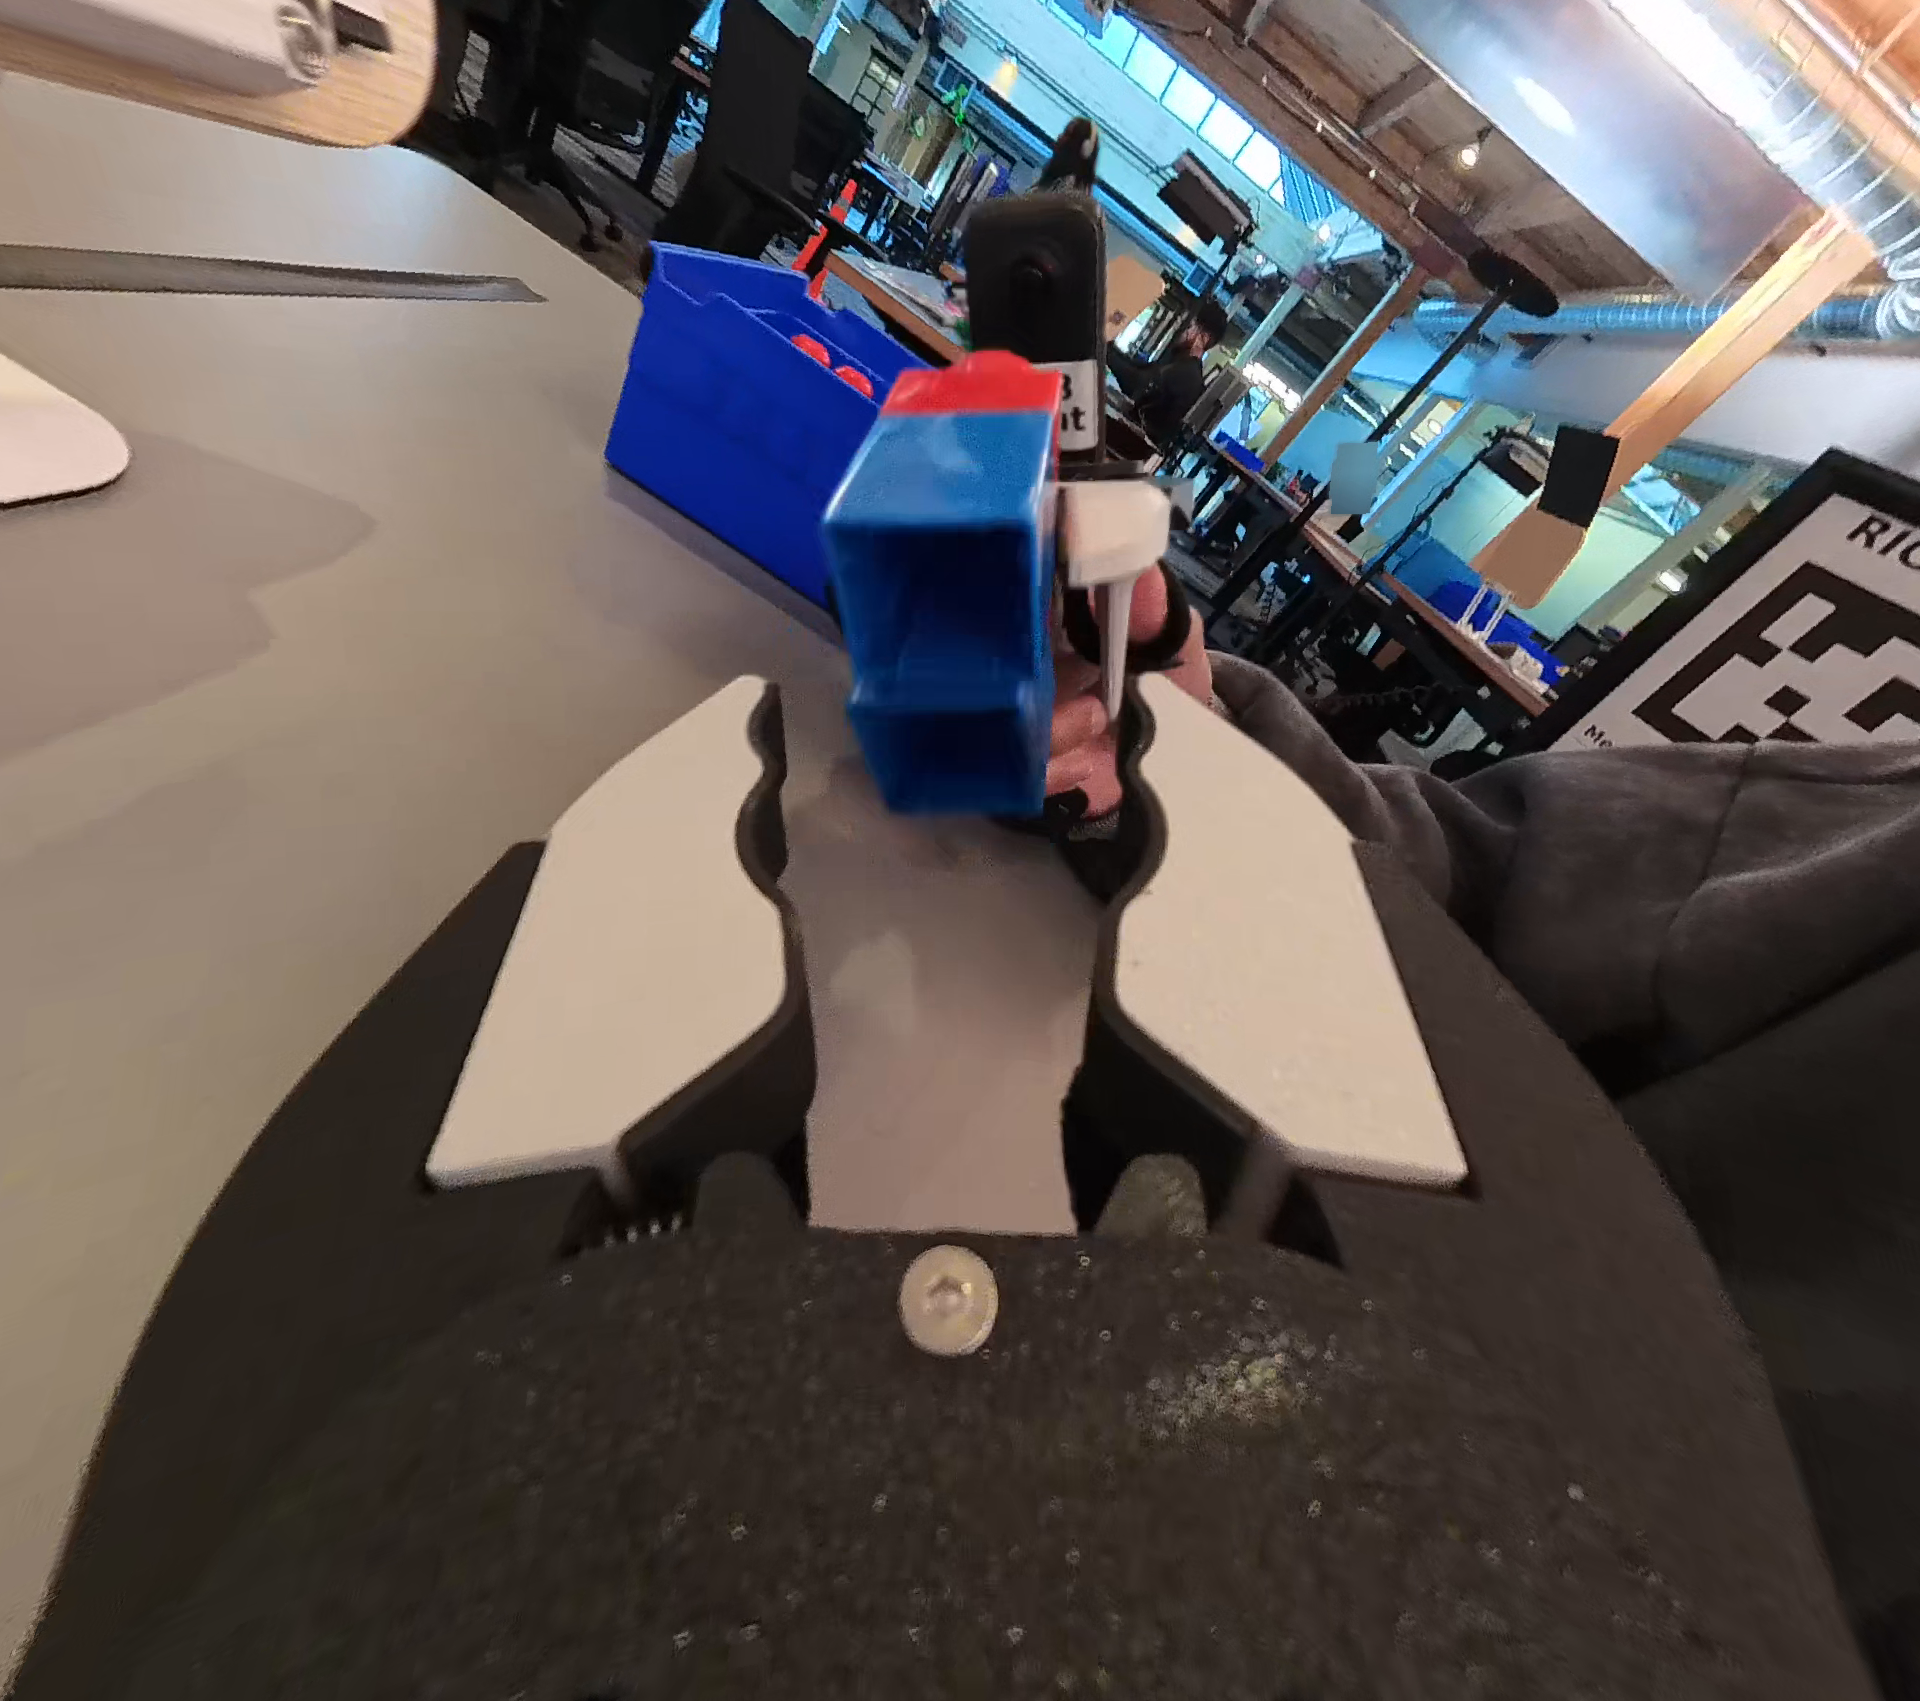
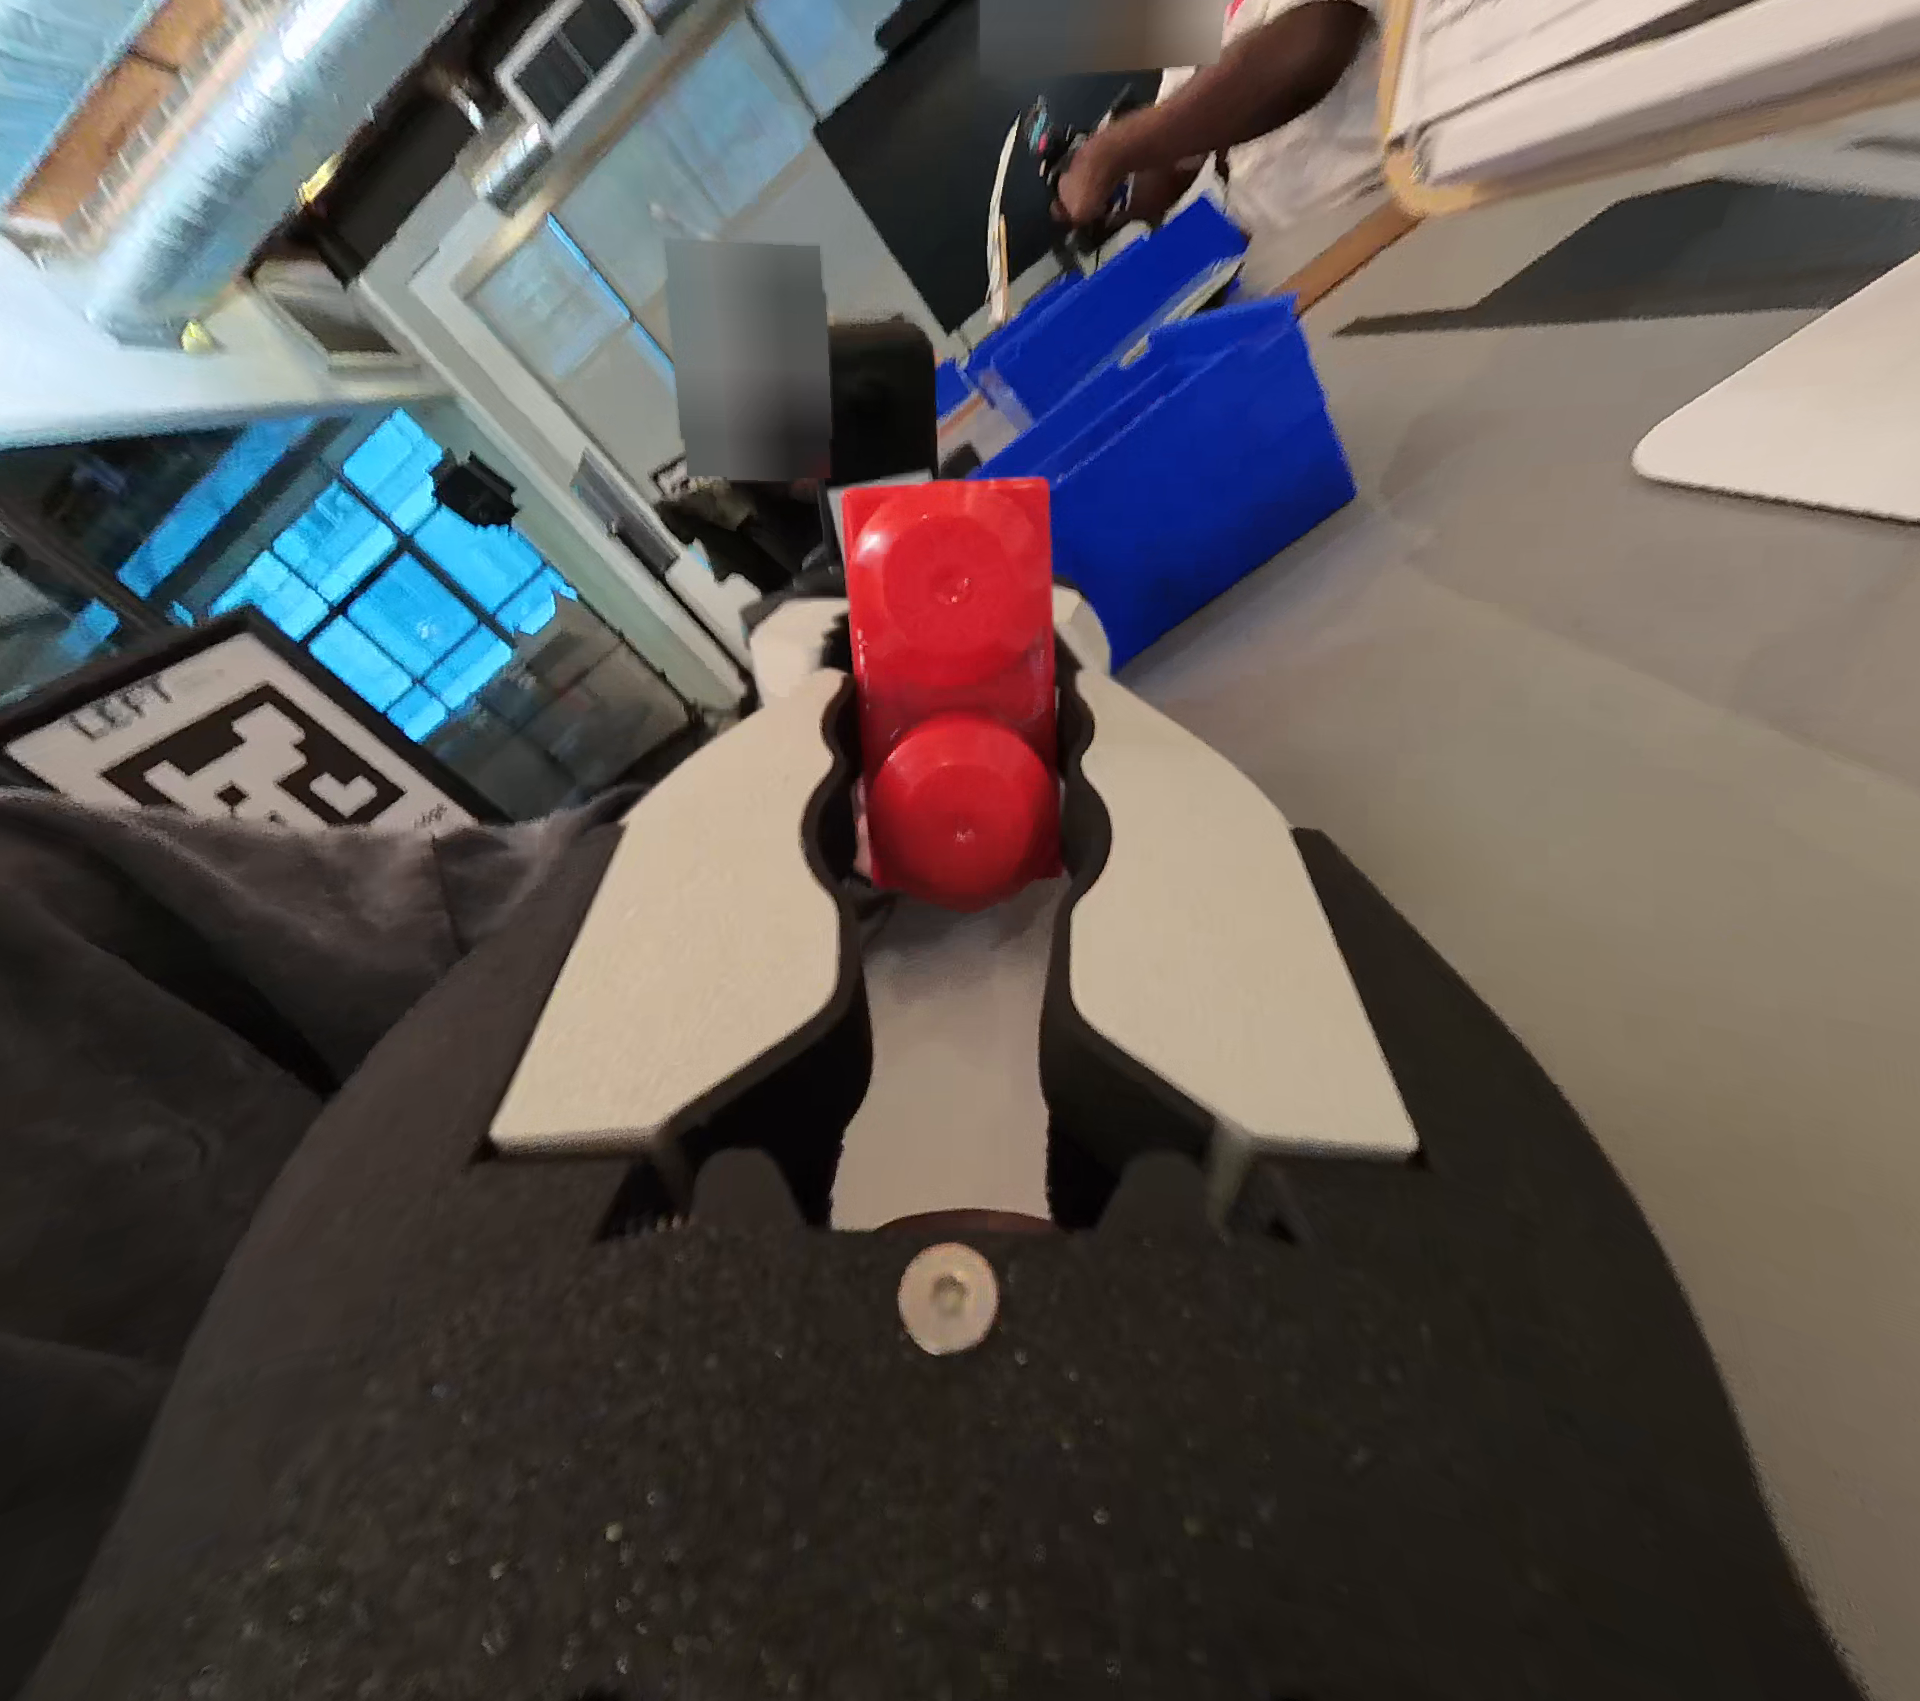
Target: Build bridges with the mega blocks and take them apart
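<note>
the right gripper (image 2: 956, 768) is clamped on a red block (image 2: 951, 675), its two studs facing the right wrist camera and its sides pinched between the white fingers (image 2: 717, 903). from the left wrist view that same red block (image 1: 971, 384) shows pressed onto a blue block (image 1: 940, 612), whose hollow underside faces the left camera; the pair is held up in the air above the grey table (image 1: 312, 612), well clear of it. the left gripper (image 1: 951, 747) stands wide apart and holds nothing, with the blue block just ahead of its tips.

this looks like the take-apart step: the stack is lifted and offered to the free tool. the next move calls for the left gripper to advance until its fingers flank the blue block, close on its side walls, then pull or rock it off the red studs while the right keeps firm. the blue bin (image 1: 727, 415) behind, with red pieces inside, is the likely drop place.
</note>
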`<state>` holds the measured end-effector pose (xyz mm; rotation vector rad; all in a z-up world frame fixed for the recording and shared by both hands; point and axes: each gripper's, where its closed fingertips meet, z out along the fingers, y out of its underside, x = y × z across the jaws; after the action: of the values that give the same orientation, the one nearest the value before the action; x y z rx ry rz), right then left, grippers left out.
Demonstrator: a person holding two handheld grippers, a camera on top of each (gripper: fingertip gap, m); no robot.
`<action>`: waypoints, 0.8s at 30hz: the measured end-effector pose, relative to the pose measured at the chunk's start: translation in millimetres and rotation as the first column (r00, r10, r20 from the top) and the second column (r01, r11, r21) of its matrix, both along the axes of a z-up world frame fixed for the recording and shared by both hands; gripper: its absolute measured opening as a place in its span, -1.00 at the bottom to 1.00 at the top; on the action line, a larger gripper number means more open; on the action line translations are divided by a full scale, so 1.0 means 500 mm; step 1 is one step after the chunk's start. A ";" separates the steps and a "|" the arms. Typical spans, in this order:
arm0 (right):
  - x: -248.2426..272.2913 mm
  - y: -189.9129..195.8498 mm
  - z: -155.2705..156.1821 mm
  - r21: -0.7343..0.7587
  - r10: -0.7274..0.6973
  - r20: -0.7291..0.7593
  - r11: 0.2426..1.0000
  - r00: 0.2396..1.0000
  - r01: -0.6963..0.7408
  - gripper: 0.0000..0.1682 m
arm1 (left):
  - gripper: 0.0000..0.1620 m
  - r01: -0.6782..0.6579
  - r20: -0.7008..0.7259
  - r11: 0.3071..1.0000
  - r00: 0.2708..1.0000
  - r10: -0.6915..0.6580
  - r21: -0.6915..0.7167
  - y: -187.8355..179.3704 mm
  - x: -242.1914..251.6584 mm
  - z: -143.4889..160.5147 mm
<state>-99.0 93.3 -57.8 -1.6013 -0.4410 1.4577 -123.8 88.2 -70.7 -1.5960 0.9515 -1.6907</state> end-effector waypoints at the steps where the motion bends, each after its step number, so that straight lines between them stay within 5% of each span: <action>1: 0.012 0.005 0.005 -0.002 -0.023 -0.024 1.000 0.999 0.023 -0.58 | -0.29 -0.001 0.002 1.000 1.000 0.001 -0.010 0.004 -0.004 -0.001; 4: 0.017 0.008 0.007 -0.011 -0.029 -0.044 1.000 0.999 0.028 -0.57 | -0.52 0.014 0.002 1.000 1.000 -0.014 -0.004 0.001 -0.006 -0.003; 9: -0.001 0.006 -0.001 0.009 -0.042 0.012 0.999 0.999 0.042 -0.58 | -0.56 0.004 -0.012 0.999 1.000 -0.003 0.033 -0.005 0.001 -0.006; 12: -0.007 0.005 -0.011 -0.005 -0.030 0.029 1.000 0.999 0.030 -0.57 | -0.97 0.056 0.015 0.998 0.998 -0.056 0.020 -0.018 -0.002 0.002; 24: -0.009 0.005 -0.003 -0.026 -0.023 0.021 0.999 1.000 0.024 -0.57 | -0.96 0.045 0.017 0.997 0.999 -0.046 0.064 -0.024 -0.002 0.009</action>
<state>-103.7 96.0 -59.1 -1.6384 -0.4146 1.4359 -124.9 76.4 -66.4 -1.5254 1.0290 -1.6868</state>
